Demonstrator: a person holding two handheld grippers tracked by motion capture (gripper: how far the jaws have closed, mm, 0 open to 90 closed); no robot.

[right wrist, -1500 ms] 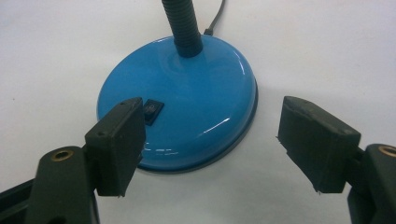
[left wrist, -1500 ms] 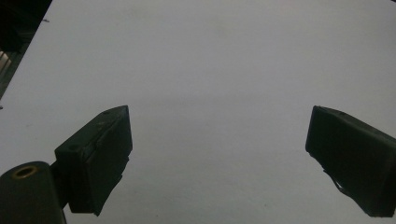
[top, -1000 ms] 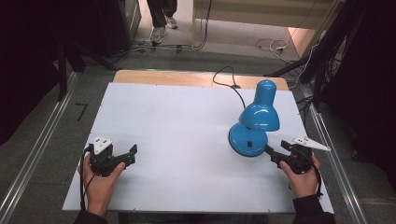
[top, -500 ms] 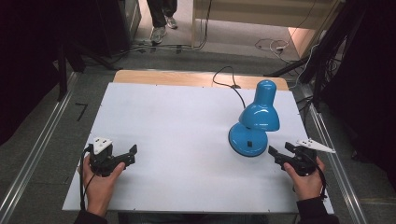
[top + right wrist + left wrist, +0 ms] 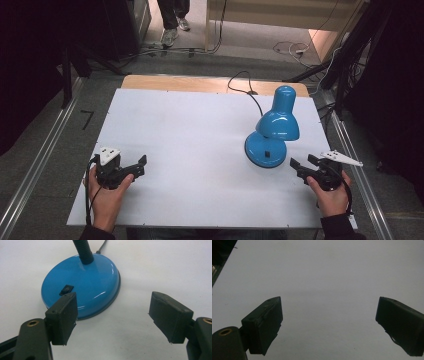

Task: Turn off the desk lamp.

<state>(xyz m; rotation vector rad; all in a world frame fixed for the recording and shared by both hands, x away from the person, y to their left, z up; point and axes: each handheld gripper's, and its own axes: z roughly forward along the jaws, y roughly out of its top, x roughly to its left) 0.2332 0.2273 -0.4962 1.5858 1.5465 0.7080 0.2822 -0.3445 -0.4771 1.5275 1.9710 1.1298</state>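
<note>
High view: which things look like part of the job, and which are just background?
Likely in play:
blue desk lamp, its switch facing the open right tongs
open left tongs, holding nothing
white table

Background:
floor cables
a bystander's legs

Black left gripper (image 5: pixel 134 166) and right gripper (image 5: pixel 304 163), blocky jaws, brass screws, dark sleeves.

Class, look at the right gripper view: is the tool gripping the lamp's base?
No. The right tool is open, its jaws wide apart, and the lamp base lies ahead, ungripped.
</note>
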